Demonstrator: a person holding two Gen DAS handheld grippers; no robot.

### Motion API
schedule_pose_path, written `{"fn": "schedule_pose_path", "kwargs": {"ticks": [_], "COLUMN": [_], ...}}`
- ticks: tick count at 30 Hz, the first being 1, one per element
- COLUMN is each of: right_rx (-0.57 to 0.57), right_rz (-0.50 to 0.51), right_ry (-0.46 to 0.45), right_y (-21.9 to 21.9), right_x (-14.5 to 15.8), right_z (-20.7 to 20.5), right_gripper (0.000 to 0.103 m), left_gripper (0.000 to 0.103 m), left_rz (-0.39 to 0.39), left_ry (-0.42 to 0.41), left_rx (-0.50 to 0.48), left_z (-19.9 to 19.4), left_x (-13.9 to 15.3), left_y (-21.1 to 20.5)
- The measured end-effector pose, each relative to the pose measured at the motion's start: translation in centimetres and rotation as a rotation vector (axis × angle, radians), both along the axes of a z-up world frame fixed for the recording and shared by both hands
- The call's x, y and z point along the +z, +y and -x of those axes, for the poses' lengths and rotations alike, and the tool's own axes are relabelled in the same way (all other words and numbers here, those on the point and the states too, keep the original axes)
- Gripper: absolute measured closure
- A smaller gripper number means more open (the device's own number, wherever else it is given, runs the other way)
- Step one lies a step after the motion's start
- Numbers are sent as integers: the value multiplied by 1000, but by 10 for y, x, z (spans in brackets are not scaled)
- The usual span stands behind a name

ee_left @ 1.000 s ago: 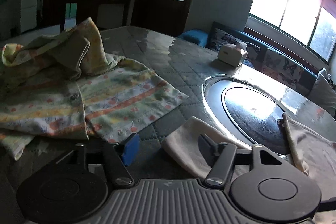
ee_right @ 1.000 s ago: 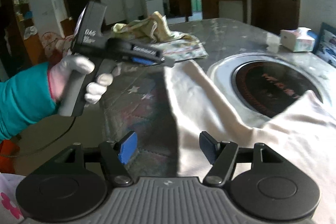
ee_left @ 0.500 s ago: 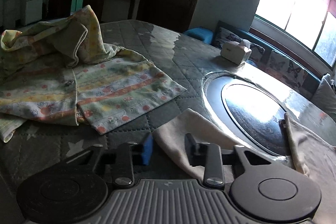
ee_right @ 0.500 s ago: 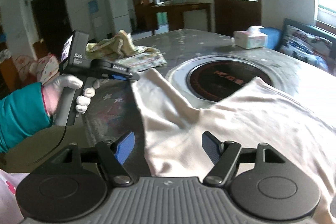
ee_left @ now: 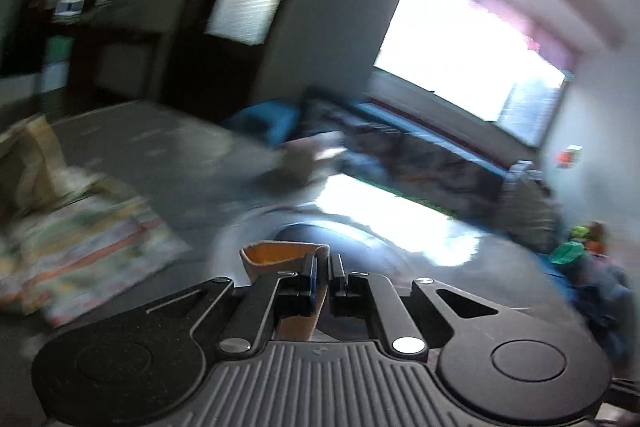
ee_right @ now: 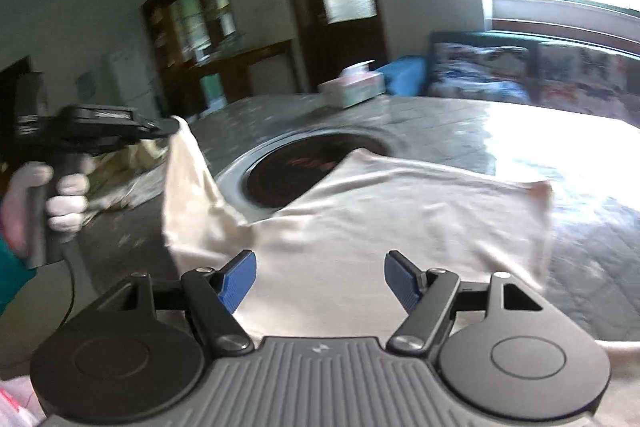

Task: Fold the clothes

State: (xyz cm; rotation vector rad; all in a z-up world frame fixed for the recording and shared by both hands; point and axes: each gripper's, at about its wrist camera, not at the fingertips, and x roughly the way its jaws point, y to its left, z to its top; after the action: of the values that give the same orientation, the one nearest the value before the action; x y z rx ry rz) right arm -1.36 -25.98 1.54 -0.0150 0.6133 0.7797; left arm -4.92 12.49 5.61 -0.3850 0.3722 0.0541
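Note:
A beige garment [ee_right: 380,211] lies spread on the table over the near edge of a round cooktop [ee_right: 312,163]. My left gripper [ee_left: 323,273] is shut on one corner of the beige garment [ee_left: 280,259] and holds it lifted above the table; from the right wrist view the left gripper [ee_right: 170,126] shows at the left with the cloth hanging from it. My right gripper [ee_right: 320,277] is open and empty, just above the near part of the garment.
A patterned yellow garment [ee_left: 80,247] lies crumpled on the left of the table. A tissue box [ee_right: 354,89] stands at the far side. A sofa [ee_right: 520,75] runs under the window. The left wrist view is motion-blurred.
My left gripper closed on the garment's corner and lifted it up and to the right. My right gripper stayed open and moved a little over the cloth.

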Motion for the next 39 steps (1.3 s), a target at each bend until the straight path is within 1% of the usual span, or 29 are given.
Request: {"fn": "schedule_pose_path", "kwargs": {"ticks": [2, 4, 8, 12, 15, 19, 21, 22, 24, 29, 32, 34, 35, 36, 38, 39], "right_rx": [-50, -99, -192, -279, -333, -350, -339, -329, -307, -240, -197, -166, -158, -150, -140, -139], "right_rz": [-13, -29, -59, -79, -88, -100, -99, -97, -89, -42, -5, 34, 50, 65, 102, 109], "right_ry": [-8, -9, -6, 15, 36, 57, 62, 63, 68, 87, 102, 98, 97, 96, 91, 92], "right_y": [-15, -30, -58, -82, -95, -101, -98, -94, -86, -64, -52, -47, -45, -44, -40, -40], "right_x": [2, 3, 2, -4, -10, -15, -17, -17, -19, -26, -32, -35, -37, -38, -41, -41], "right_z": [-2, -3, -5, -8, -11, -14, -15, -16, -18, -17, -12, -7, -6, -5, -4, -4], "right_gripper": [30, 31, 31, 31, 32, 35, 35, 37, 38, 41, 42, 45, 46, 47, 48, 51], "left_gripper": [97, 97, 97, 97, 97, 95, 90, 90, 90, 90, 88, 86, 81, 69, 62, 61], "left_rz": [-1, 3, 21, 58, 81, 71, 66, 64, 38, -50, -156, -194, -212, -223, -235, -236], "left_ry": [-36, -52, -44, 16, 81, 160, 189, 203, 192, 177, 199, 220, 230, 237, 248, 252], "left_rx": [-91, -183, -360, -476, -548, -616, -644, -659, -659, -514, -399, -370, -356, -354, -356, -360], "left_z": [-3, -6, -10, -14, -16, -18, -15, -13, -9, -11, -12, -17, -20, -23, -28, -31], "left_x": [13, 19, 16, -3, -20, -41, -48, -51, -52, -52, -59, -65, -67, -69, -72, -74], "left_y": [-26, -52, -103, -143, -167, -188, -188, -188, -180, -136, -109, -96, -90, -86, -81, -80]}}
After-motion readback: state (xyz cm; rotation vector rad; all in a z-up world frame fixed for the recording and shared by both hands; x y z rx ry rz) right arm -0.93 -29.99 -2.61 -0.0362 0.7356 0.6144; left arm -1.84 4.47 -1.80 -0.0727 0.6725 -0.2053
